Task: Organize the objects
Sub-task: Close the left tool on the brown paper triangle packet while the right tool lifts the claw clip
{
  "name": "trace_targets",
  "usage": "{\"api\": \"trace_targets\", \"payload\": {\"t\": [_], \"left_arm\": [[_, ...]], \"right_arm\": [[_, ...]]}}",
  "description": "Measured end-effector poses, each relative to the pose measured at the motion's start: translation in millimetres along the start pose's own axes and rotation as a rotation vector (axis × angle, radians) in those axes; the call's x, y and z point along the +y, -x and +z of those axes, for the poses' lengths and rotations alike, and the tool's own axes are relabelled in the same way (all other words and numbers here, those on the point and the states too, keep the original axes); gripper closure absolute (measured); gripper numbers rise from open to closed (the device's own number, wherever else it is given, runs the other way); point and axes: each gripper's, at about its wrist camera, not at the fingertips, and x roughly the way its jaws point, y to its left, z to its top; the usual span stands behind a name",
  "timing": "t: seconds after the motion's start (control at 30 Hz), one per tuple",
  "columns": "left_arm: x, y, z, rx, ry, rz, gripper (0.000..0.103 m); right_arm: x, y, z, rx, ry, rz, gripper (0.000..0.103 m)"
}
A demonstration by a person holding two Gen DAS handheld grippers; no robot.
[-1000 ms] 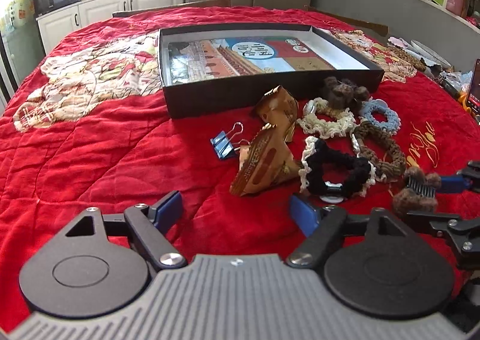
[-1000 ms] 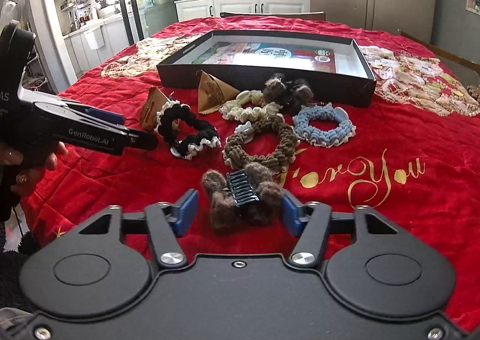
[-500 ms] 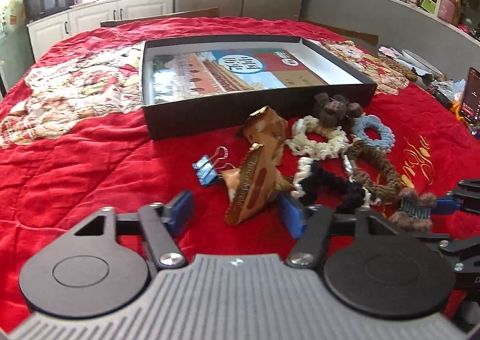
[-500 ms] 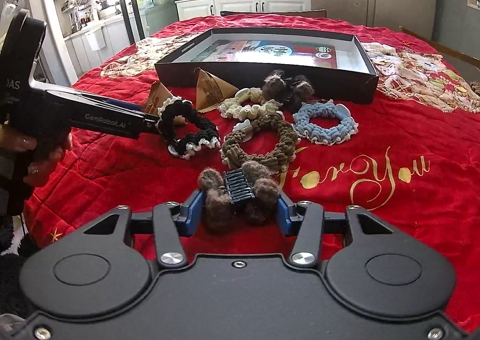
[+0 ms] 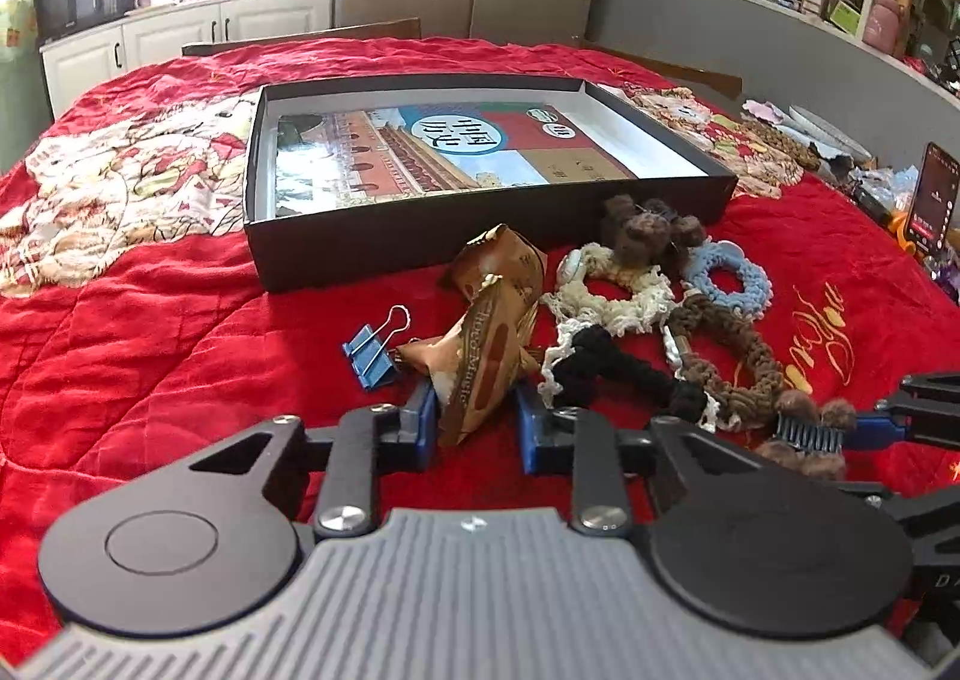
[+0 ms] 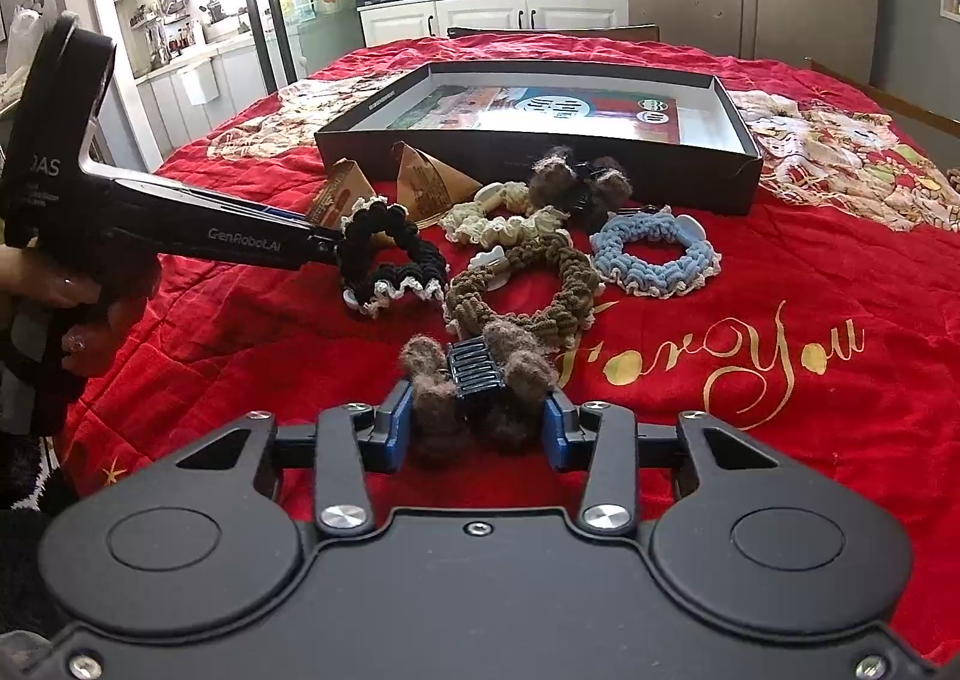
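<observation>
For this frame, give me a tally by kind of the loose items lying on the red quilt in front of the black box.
Scrunchies: 4 (black and white, cream, olive brown, light blue)
Fuzzy brown claw clips: 2 (near one, far one by the box)
Brown snack packets: 2 (near, far)
Blue binder clips: 1
Total: 9

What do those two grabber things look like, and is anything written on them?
Each is mostly black, with two round discs and silver screws. The left gripper has a grey ribbed body and blue finger pads. The right gripper is black with blue pads too. From the right wrist camera, the left one's long arm reads "GenRobot.AI" in white.
</observation>
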Motion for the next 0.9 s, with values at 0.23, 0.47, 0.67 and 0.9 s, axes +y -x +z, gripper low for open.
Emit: {"api": "trace_targets", "payload": {"t": [0.23, 0.47, 0.67, 0.9], "left_arm": [[3, 4, -1, -0.012, 0.021, -0.019, 0.082], [2, 8, -3, -0.028, 0.018, -0.032, 0.084], [1, 18, -1, -0.051, 0.018, -0.037, 0.084], [-1, 28, 12, -0.083, -0.004, -0.037, 0.084]], "right_arm": [[1, 2, 0, -0.006, 0.005, 0.006, 0.064], [2, 7, 2, -0.037, 0.013, 0.003, 0.065], [1, 14, 8, -0.077, 0.025, -0.012, 0.065], [-4, 20, 30, -0.139, 0.043, -0.037, 0.065]]}}
